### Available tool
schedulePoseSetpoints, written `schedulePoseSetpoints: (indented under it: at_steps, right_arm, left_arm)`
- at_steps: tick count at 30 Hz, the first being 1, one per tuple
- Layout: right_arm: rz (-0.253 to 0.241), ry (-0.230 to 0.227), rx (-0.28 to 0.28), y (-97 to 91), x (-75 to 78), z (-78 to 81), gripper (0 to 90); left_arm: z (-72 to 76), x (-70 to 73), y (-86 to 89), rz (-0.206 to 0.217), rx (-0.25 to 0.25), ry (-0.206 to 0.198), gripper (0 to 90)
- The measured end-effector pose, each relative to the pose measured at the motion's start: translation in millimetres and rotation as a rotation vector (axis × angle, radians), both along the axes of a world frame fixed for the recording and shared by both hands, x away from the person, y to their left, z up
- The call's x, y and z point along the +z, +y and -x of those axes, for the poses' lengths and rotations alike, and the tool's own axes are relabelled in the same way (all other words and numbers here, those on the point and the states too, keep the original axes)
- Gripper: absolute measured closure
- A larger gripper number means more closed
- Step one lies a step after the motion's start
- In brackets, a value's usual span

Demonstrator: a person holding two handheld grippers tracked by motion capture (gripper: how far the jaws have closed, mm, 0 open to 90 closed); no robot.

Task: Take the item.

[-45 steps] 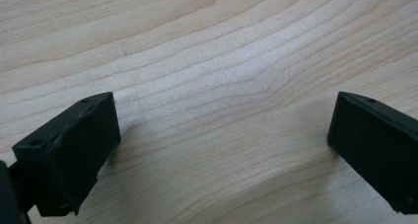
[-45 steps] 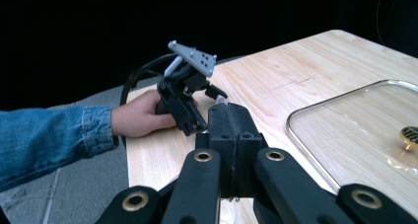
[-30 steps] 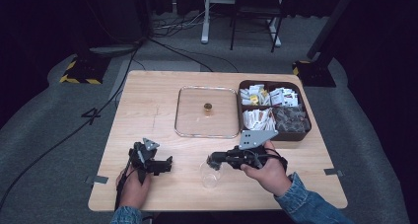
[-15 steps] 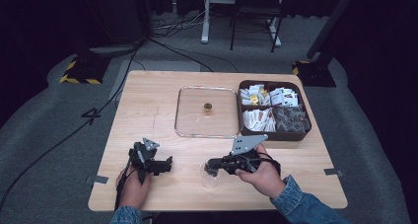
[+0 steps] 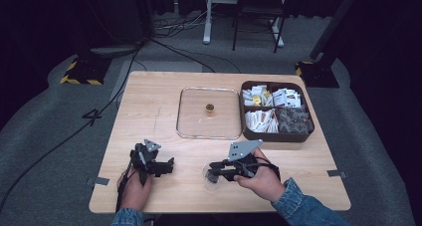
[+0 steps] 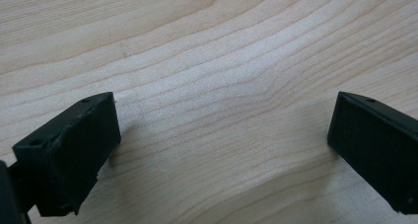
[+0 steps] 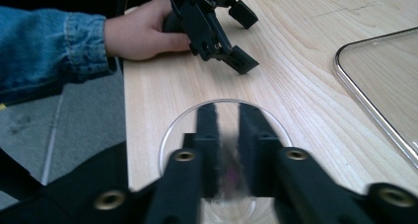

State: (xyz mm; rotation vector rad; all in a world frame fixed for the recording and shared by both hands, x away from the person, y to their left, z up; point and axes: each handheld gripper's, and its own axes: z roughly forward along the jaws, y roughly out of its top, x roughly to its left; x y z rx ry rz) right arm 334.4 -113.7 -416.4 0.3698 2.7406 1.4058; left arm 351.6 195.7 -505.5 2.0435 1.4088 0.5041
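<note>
High view, task object: the clear round cup (image 5: 212,184) stands on the table (image 5: 154,111) near the person's edge, well apart from the square glass lid (image 5: 191,124) and the compartment box (image 5: 275,136) of sachets.
High view, right gripper (image 5: 211,173): it lies low at the cup, tips over its rim.
High view, change: against the earlier pictures the right hand (image 5: 261,178) has sunk towards the table with the cup. The lid, box and left gripper (image 5: 166,167) lie as they did.
Left gripper view, left gripper (image 6: 224,140): released, its jaws set wide apart over bare wood (image 6: 197,61) with nothing between them.
Right gripper view, right gripper (image 7: 227,130): the jaws have just been opening and now stand a narrow gap apart. A blurred, transparent strip shows in that gap, probably the wall of the clear round cup (image 7: 166,135), and the pads no longer appear to press on it.
Right gripper view, background: the left hand (image 7: 143,34) rests on the table with the left gripper (image 7: 244,39) idle. An edge of the glass lid (image 7: 374,110) shows at the right.
Meaning for the task: judged from these views, the cup has been set down and let go, so the placing step looks finished. The right gripper would need to draw back clear of the rim without tipping the cup.
</note>
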Motion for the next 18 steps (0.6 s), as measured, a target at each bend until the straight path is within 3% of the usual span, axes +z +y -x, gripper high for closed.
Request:
schedulePoseSetpoints:
  at_steps: [1, 3, 7, 12, 18]
  right_arm:
    - [0.000, 0.000, 0.000, 0.0, 0.0, 0.0, 70.1]
    - [0.000, -0.016, -0.020, 1.4, 0.1, 0.0, 58.5]
    - [-0.020, -0.030, -0.040, 0.8, 1.2, -1.2, 50.0]
    - [-0.028, -0.038, -0.050, -0.2, 3.1, -1.1, 45.7]
    - [-0.084, -0.041, -0.092, -8.7, 15.2, -0.5, 37.5]
  left_arm:
    - [0.0, 0.0, 0.0, 0.000, 0.000, 0.000, 0.0]
    - [0.0, 0.0, 0.0, 0.000, 0.000, 0.000, 0.0]
    - [0.0, 0.0, 0.0, 0.000, 0.000, 0.000, 0.0]
    - [-0.3, 0.0, 0.2, 0.000, -0.003, 0.000, 0.0]
    - [-1.0, 0.0, 0.4, 0.000, -0.008, -0.001, 0.0]
